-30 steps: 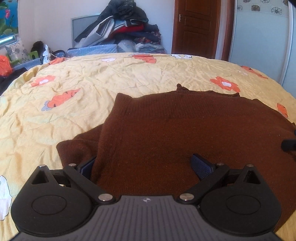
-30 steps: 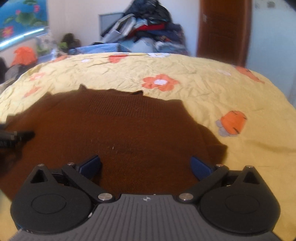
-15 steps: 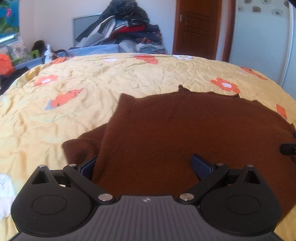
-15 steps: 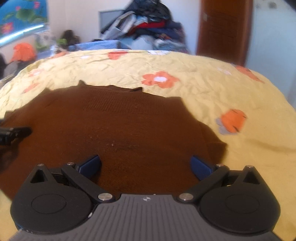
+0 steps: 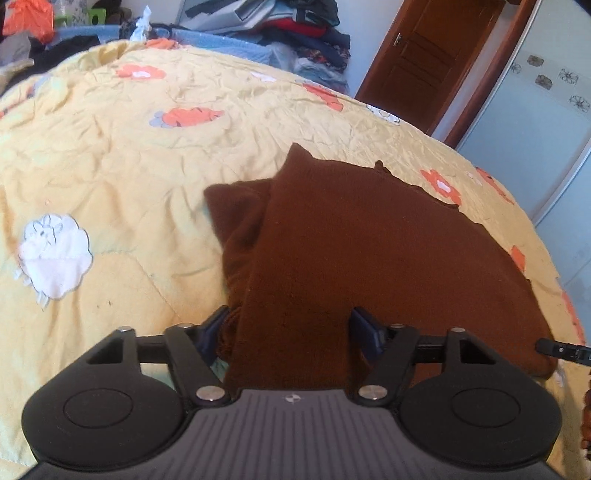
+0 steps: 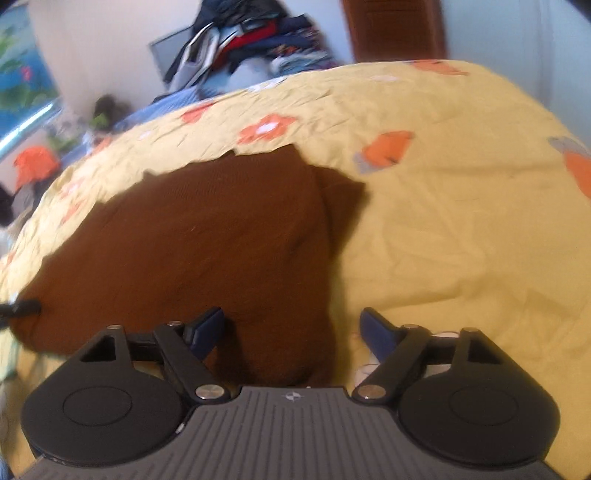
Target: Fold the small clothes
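**Left wrist view: brown sweater gathered between both pairs of fingers**

The left wrist view shows the dark brown knitted sweater (image 5: pixel 362 251) lying on the yellow quilted bedspread with orange flowers (image 5: pixel 122 155). Its near edge runs up between the blue-padded fingers of the left gripper (image 5: pixel 291 328); the jaws stand partly apart with a thick band of cloth between them, the left pad touching a bunched fold. Whether the pads truly pinch the fabric cannot be told. A sleeve lies folded beside the body on the left side. At the right edge of this view the tip of the other tool pokes in at the sweater's hem.

In the right wrist view, which is blurred, the same sweater (image 6: pixel 207 236) spreads to the left and its near corner rises between the fingers of the right gripper (image 6: pixel 293 328). The jaws are partly apart; the left pad touches the cloth, the right pad stands clear of it over the bedspread (image 6: pixel 461 229).

Behind the bed are a heap of mixed clothes (image 5: pixel 295 26) and a brown wooden door (image 5: pixel 417 55).
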Tool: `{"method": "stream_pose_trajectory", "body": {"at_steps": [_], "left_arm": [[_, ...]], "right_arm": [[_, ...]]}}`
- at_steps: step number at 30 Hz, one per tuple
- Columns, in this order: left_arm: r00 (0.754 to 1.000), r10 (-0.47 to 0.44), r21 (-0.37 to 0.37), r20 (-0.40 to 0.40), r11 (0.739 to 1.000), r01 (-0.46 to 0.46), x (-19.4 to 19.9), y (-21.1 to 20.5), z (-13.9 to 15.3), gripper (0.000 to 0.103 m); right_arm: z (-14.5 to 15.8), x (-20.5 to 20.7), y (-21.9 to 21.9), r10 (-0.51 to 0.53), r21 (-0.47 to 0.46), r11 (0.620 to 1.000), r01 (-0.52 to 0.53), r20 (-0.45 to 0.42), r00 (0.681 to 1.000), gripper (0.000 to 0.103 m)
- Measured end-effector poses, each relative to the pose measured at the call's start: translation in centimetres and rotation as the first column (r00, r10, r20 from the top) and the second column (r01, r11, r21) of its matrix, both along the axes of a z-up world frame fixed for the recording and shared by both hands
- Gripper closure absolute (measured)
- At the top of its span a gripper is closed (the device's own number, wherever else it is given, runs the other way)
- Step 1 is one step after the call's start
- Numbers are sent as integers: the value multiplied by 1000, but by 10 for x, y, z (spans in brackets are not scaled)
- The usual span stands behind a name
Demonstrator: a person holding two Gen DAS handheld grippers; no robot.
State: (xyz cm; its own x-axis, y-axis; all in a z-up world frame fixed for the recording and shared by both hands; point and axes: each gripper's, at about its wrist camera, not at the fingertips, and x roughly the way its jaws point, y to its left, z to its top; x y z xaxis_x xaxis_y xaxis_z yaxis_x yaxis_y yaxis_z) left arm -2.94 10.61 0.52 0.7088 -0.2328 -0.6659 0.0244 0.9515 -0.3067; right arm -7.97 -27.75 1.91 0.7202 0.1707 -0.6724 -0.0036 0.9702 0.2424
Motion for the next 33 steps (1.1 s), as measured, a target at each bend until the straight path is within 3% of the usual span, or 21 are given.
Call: {"method": "stream_pose_trajectory", "body": {"at_steps": [1, 2, 3, 4, 7, 9, 10, 12, 13, 15, 18, 20, 21, 22, 25, 27, 28, 29, 31, 33], "left_arm": [[1000, 1, 17, -3, 1000, -1, 1, -1, 1, 57], [1000, -4, 11, -13, 1000, 4, 2, 0, 2, 76], [1000, -16, -30, -19, 999, 15, 2, 5, 4, 82], [1000, -16, -56, -19, 998, 15, 0, 8, 8, 84], [999, -35, -36, -9, 999, 34, -9, 13, 18, 86], [998, -51, 9, -42, 999, 51, -10, 13, 4, 86], [998, -55, 20, -20, 998, 56, -14, 13, -3, 85], [998, -64, 57, -4, 996, 64, -20, 8, 0, 79], [998, -59, 58, -7, 997, 59, -23, 9, 4, 74], [998, -45, 81, 38, 996, 41, -37, 11, 19, 70], [978, -86, 211, 191, 977, 44, -58, -1, 47, 58], [945, -186, 306, 271, 947, 98, -62, -27, 59, 27], [925, -243, 346, 292, 928, 134, -62, -42, 59, 25], [907, -305, 392, 289, 902, 179, -58, -60, 55, 25], [875, -453, 483, 172, 813, 326, -38, -109, 28, 25], [874, -482, 511, 55, 766, 390, -26, -124, 3, 26], [880, -472, 484, 60, 785, 388, -28, -119, -3, 27], [883, -468, 442, 45, 802, 402, -28, -110, -4, 27], [889, -459, 374, 8, 826, 423, -30, -95, -2, 27], [882, -471, 393, -6, 810, 435, -35, -92, -2, 28]], "right_arm": [[1, 1, 1, 26, 9, 1000, -26, 1, 1000, 59], [2, 5, 3, 48, 26, 999, -48, -15, 999, 69], [3, 7, 2, 56, 41, 998, -55, -21, 998, 73], [7, 6, 2, 66, 46, 997, -65, -16, 998, 78], [21, -2, -4, 81, 15, 997, -81, -2, 997, 89], [16, -6, -9, 64, -47, 997, -66, -32, 997, 90], [7, -6, -12, 63, -56, 996, -66, -54, 997, 90], [2, -11, -12, 67, -39, 997, -68, -22, 998, 87], [5, -12, -12, 60, -39, 997, -61, -20, 998, 64], [16, -18, -13, 22, -43, 999, -21, 16, 1000, 28], [41, -25, -9, 26, -25, 999, -23, 128, 991, 28], [53, -17, 10, 85, -42, 996, -79, 164, 983, 28], [56, -10, 24, 145, -56, 989, -137, 165, 976, 28], [55, -2, 42, 211, -72, 977, -202, 158, 964, 28], [36, 24, 97, 375, -142, 921, -362, 73, 924, 30], [15, 37, 119, 397, -202, 898, -392, -16, 918, 31], [3, 38, 125, 399, -246, 883, -400, -57, 915, 29], [-2, 26, 129, 420, -309, 858, -410, -38, 907, 28], [-4, 8, 123, 409, -304, 864, -401, -41, 912, 28], [-4, -3, 118, 416, -311, 859, -408, -43, 909, 26]]}}
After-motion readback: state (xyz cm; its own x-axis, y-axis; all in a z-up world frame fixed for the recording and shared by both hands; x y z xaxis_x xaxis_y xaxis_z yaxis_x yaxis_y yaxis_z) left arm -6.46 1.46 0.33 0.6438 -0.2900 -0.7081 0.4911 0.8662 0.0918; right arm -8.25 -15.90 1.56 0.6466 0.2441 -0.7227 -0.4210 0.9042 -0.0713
